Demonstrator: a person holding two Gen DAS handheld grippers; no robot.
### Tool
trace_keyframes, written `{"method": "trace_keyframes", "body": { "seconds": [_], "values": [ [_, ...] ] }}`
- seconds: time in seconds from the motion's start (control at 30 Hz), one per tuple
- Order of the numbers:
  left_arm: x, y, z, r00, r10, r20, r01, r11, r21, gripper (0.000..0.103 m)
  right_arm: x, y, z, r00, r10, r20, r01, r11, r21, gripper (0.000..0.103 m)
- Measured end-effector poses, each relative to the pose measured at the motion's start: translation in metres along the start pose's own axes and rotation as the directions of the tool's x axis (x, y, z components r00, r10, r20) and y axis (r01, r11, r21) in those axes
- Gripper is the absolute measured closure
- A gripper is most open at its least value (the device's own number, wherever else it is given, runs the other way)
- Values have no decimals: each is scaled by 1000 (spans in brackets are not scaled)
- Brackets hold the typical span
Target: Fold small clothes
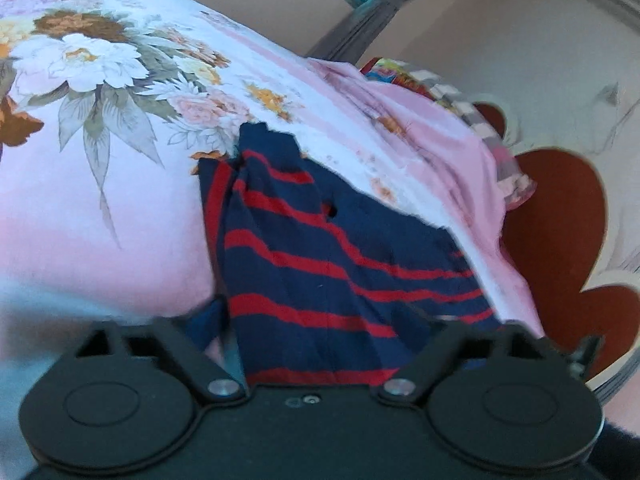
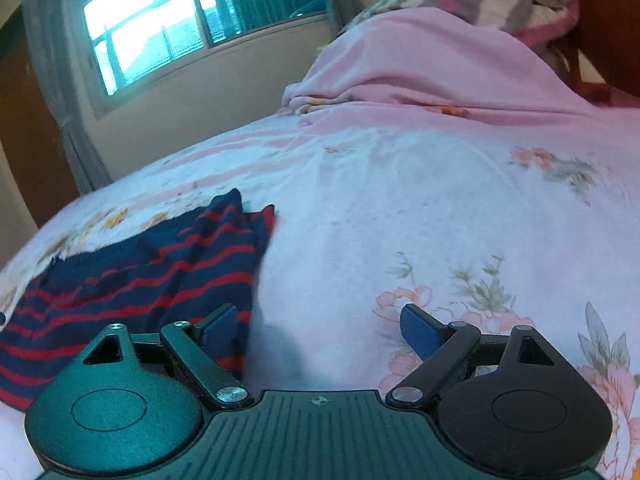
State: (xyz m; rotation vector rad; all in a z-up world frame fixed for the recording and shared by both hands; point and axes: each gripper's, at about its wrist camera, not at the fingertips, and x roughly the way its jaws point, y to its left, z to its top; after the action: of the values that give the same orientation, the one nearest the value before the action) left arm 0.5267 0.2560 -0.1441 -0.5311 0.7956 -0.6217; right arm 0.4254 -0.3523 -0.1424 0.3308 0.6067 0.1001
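Observation:
A small navy garment with red stripes [image 1: 320, 256] lies on the floral pink bedsheet [image 1: 100, 200]. In the left wrist view it fills the space between my left gripper's [image 1: 324, 344] arms, and the fingertips are hidden under the cloth. In the right wrist view the same garment [image 2: 140, 280] lies at the lower left, partly folded. My right gripper [image 2: 320, 332] is open, low over the sheet just right of the garment's edge, and its left blue pad [image 2: 220, 326] overlaps the cloth's edge.
A pink blanket [image 2: 420, 64] is bunched at the head of the bed, with a patterned pillow [image 2: 516, 4] behind it. A window [image 2: 160, 20] with grey curtains is on the wall. A red-brown headboard [image 1: 560, 216] stands beside the bed.

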Motion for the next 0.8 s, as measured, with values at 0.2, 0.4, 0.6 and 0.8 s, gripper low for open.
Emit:
{"method": "trace_keyframes", "body": {
  "seconds": [0.2,0.4,0.6,0.8],
  "values": [
    [6,21,-7,999,-37,5,37,995,-92,84,-5,-3,2,1000,15,6,-15,1000,-5,15],
    [10,27,-4,999,-43,0,42,990,-134,83,-9,-13,-3,999,28,17,-28,1000,10,15],
    [11,5,-2,998,64,19,-64,997,-36,95,-10,-15,-2,999,30,25,-30,999,28,15],
    [0,-34,13,996,64,57,-63,998,-21,96,-19,-28,8,997,-61,55,59,997,42,15]
  ]
}}
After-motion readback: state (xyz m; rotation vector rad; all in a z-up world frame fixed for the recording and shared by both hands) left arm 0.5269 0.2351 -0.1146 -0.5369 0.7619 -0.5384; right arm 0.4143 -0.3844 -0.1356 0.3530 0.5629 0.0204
